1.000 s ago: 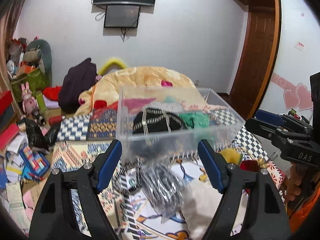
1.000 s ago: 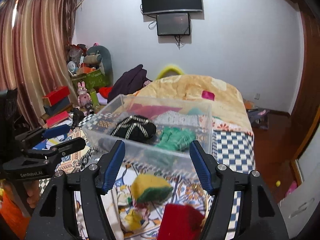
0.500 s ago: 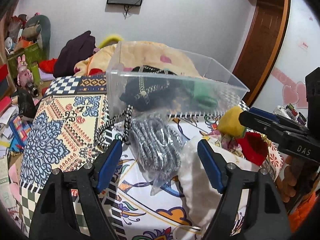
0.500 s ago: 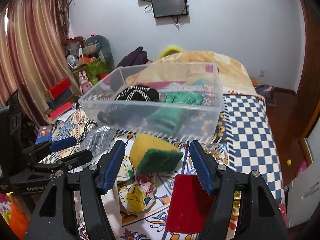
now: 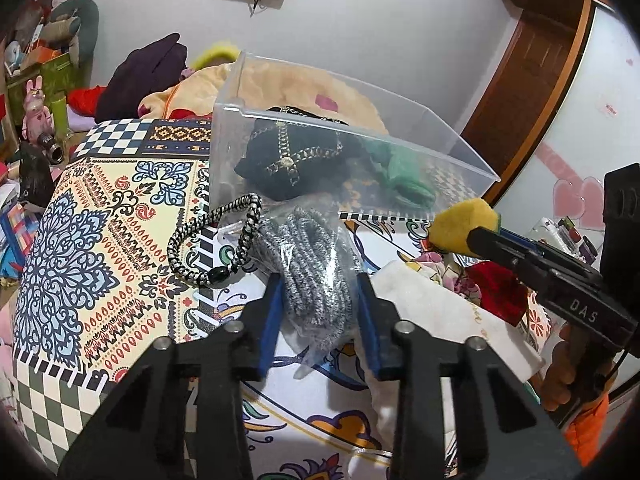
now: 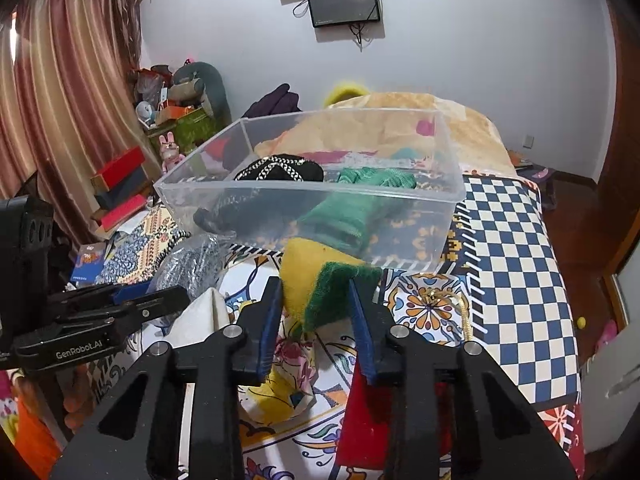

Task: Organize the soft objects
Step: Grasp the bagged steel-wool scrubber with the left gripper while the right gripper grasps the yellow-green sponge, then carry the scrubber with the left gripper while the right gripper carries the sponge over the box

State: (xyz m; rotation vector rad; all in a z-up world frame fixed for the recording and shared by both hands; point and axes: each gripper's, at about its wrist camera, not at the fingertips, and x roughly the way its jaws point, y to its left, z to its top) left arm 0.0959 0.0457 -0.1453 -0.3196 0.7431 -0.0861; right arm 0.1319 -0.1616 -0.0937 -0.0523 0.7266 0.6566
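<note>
My left gripper [image 5: 320,312] is shut on a clear bag of grey knit fabric [image 5: 316,264] lying on the patterned bedspread [image 5: 100,240]. My right gripper [image 6: 316,308] is shut on a yellow and green sponge [image 6: 320,280], which also shows in the left wrist view [image 5: 460,228]. A clear plastic bin [image 6: 400,200] just beyond holds a black item with chain trim [image 6: 280,170] and a green knit item [image 6: 372,180]. A white cloth [image 5: 440,312], a red cloth [image 6: 368,420] and a floral cloth [image 6: 288,364] lie near the grippers.
A black and white braided cord [image 5: 208,240] lies left of the bag. A beige blanket [image 6: 400,120] and dark clothing [image 5: 140,76] are behind the bin. Boxes, toys and curtains [image 6: 60,120] crowd the left. A wooden door [image 5: 532,80] is at right.
Both grippers moved forward and down and closed: the left onto the grey fabric bag, the right onto the sponge. Both were open before.
</note>
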